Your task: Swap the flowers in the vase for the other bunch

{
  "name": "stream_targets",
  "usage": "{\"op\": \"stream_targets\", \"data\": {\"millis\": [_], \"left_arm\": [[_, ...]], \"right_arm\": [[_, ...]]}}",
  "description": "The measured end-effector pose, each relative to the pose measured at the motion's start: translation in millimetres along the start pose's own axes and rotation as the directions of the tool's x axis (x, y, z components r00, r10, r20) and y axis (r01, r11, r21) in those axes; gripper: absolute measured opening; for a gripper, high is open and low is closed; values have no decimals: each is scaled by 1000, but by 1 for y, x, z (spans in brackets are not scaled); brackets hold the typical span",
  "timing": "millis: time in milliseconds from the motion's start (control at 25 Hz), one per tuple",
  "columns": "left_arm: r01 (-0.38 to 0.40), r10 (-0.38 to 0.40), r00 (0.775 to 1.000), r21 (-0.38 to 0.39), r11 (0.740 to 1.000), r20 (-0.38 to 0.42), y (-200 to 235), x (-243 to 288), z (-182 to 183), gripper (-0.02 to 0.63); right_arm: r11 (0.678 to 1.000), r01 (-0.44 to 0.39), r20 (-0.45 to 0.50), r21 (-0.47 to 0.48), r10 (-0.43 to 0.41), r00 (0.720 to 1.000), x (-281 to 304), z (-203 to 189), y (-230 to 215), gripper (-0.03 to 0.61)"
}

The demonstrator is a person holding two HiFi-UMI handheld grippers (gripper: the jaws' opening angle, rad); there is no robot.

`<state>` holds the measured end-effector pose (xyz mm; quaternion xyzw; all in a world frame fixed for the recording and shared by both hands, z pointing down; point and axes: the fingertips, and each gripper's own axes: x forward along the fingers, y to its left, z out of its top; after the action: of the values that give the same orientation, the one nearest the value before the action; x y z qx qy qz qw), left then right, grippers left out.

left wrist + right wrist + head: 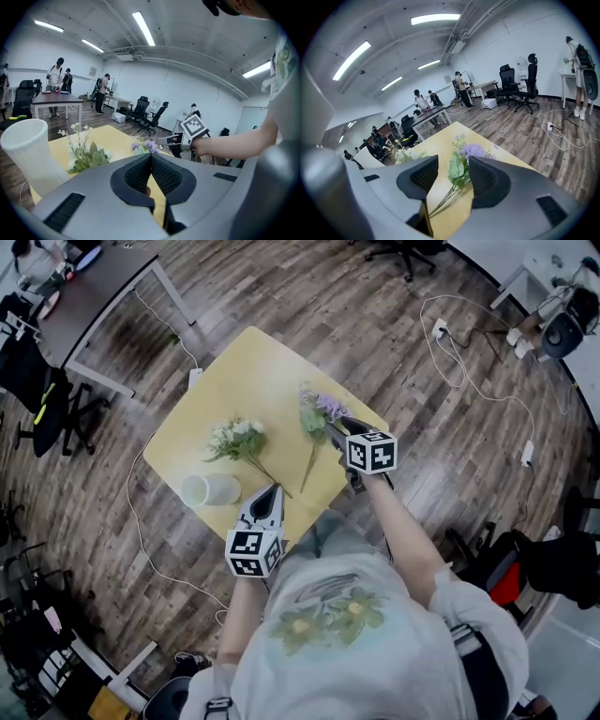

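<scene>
Yellow surface [187, 442] with two flower bunches and one vase [211, 489].
Two claws: left claw [273, 489] pressed together, right claw [336, 426] spread around purple bunch [317, 413] stems.

No legible words, numbers or brand names anywhere. Only black-and-white square marker patterns, without letters, on the cube [255, 552] of the left gripper [273, 491] and the cube [371, 451] of the right gripper [335, 427]. Small wall sign [93, 71] too distant to read.
</scene>
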<state>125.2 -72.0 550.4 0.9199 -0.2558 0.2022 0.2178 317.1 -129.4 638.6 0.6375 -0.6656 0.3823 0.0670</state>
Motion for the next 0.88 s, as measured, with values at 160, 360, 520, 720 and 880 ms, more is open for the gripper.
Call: {"op": "stream_targets", "data": {"millis": [160, 360, 520, 720, 880], "left_arm": [[7, -7, 1000, -7, 1000, -16, 1, 13, 0, 18], [16, -16, 999, -21, 1000, -35, 2, 28, 2, 18], [14, -16, 998, -30, 999, -55, 8, 41, 2, 18], [-6, 3, 997, -45, 999, -72, 21, 54, -2, 18], [-24, 20, 997, -57, 998, -81, 30, 60, 0, 18]], "right_arm": [[998, 32, -23, 55, -31, 999, 14, -2, -15, 204], [986, 75, -59, 149, -67, 996, 33, -9, -29, 229], [976, 120, -79, 184, -107, 991, 47, -8, -41, 236], [955, 156, -94, 251, -136, 986, 71, -8, -52, 238], [938, 213, -148, 275, -178, 973, 92, -10, -58, 239]]}}
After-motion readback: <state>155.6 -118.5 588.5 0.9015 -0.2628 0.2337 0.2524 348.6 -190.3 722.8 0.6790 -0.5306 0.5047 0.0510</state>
